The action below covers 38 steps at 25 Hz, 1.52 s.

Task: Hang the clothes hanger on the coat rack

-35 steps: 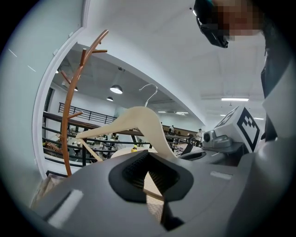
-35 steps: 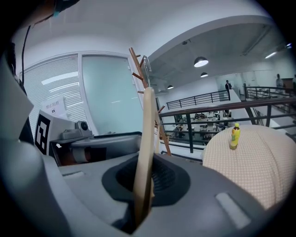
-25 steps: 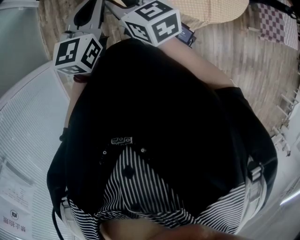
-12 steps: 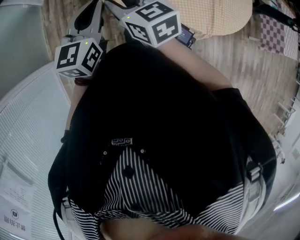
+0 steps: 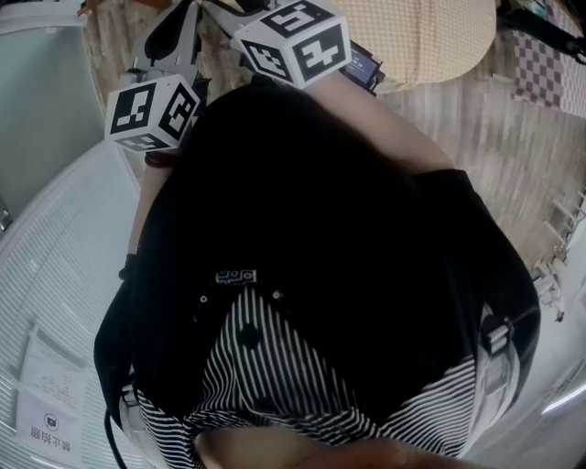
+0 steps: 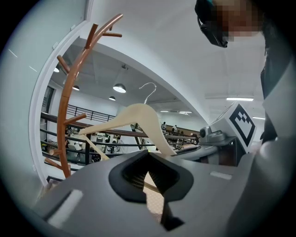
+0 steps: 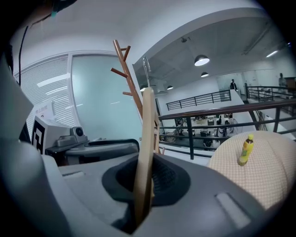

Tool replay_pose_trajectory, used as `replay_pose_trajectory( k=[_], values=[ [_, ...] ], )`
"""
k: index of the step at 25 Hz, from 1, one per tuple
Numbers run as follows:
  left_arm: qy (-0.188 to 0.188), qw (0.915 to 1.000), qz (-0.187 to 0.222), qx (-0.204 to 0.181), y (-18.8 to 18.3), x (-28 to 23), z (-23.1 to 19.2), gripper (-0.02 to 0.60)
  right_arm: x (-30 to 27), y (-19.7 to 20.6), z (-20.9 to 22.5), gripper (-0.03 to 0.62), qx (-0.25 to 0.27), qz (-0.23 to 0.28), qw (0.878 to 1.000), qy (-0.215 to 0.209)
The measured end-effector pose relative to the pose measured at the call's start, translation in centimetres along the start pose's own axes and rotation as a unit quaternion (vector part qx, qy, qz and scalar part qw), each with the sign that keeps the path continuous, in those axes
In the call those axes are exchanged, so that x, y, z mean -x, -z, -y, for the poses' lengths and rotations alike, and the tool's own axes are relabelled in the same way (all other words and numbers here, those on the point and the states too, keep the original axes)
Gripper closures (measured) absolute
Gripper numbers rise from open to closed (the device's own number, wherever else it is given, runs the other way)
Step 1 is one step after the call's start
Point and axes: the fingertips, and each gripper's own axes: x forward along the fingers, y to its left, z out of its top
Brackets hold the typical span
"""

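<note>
In front of your chest, both arms reach forward close together. The left marker cube (image 5: 153, 112) sits lower and nearer your body, and the right marker cube (image 5: 293, 41) is just beyond it, toward the table side. Both tools point out across the room, tipped slightly down.

The glass wall with white blinds (image 5: 55, 238) curves along your left, and the wood floor (image 5: 476, 119) lies open ahead and to the right. The round beige table (image 5: 430, 27) stands ahead on your right, with a small yellow-green bottle (image 7: 246, 150) on it. A dark railing (image 7: 217, 115) crosses behind it. The brown coat rack (image 6: 62, 139) stands ahead by the glass, its pegs angling upward.

You carry the pale wooden clothes hanger (image 6: 138, 113) upright between the two tools, with its metal hook (image 6: 149, 91) on top. It is off the rack, and the fisheye views make the gap between them hard to judge.

The left gripper (image 6: 149, 162) is clamped on the lower end of one hanger arm, which runs down between its dark pads. The right gripper (image 7: 145, 183) sees the hanger edge-on and is clenched on it, its jaws only a narrow slit apart with the wood filling that slit.
</note>
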Motion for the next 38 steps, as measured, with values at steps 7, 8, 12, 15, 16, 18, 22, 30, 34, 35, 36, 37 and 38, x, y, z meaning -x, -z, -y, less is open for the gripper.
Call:
replay_pose_trajectory(
  k=[7, 8, 12, 15, 16, 18, 22, 30, 34, 35, 36, 37, 38],
  values=[
    [0.018, 0.9997, -0.011, -0.01, -1.7, -4.4, 0.2, 0.58, 0.0, -2.9, 4.1, 0.568, -0.008, 0.01, 1.0, 0.017],
    [0.02, 0.9997, -0.011, -0.012, -2.0, -5.0, 0.3, 0.58, 0.1, -3.2, 4.7, 0.568, -0.009, 0.012, 1.0, 0.018],
    [0.025, 0.9994, -0.013, -0.018, -2.6, -7.6, 0.7, 0.58, 0.1, -4.0, 7.2, 0.568, -0.012, 0.015, 1.0, 0.023],
    [0.025, 0.9993, -0.019, -0.021, -2.3, -9.7, 0.9, 0.58, 0.0, -4.0, 9.2, 0.568, -0.016, 0.015, 1.0, 0.02],
    [0.025, 0.9992, -0.02, -0.023, -2.4, -10.3, 0.9, 0.58, 0.0, -4.1, 9.9, 0.568, -0.016, 0.015, 1.0, 0.018],
    [0.022, 0.9991, -0.021, -0.028, -2.6, -11.5, 1.0, 0.58, 0.0, -4.5, 11.0, 0.568, -0.016, 0.018, 1.0, 0.014],
    [0.016, 0.9987, -0.026, -0.04, -3.4, -12.5, 0.8, 0.58, -0.6, -6.0, 12.1, 0.568, -0.016, 0.031, 0.999, 0.008],
    [-0.021, 0.9984, -0.032, -0.043, -3.9, -12.8, -1.9, 0.58, -3.0, -6.5, 13.8, 0.568, -0.037, 0.027, 0.999, 0.012],
    [-0.032, 0.9979, -0.035, -0.043, -3.9, -13.4, -2.4, 0.58, -3.7, -6.6, 15.0, 0.568, -0.04, 0.023, 0.999, 0.009],
    [-0.036, 0.9978, -0.037, -0.043, -4.0, -13.5, -2.5, 0.58, -3.8, -6.6, 15.2, 0.568, -0.041, 0.022, 0.999, 0.008],
    [-0.041, 0.9976, -0.038, -0.042, -4.0, -13.5, -2.7, 0.58, -3.9, -6.5, 15.3, 0.568, -0.041, 0.02, 0.999, 0.007],
    [-0.045, 0.9974, -0.039, -0.04, -4.0, -13.5, -2.8, 0.58, -4.0, -6.4, 15.3, 0.568, -0.043, 0.017, 0.999, 0.006],
    [-0.048, 0.9973, -0.04, -0.037, -3.9, -13.6, -2.9, 0.58, -4.2, -6.1, 15.4, 0.568, -0.045, 0.013, 0.999, 0.005]
  ],
)
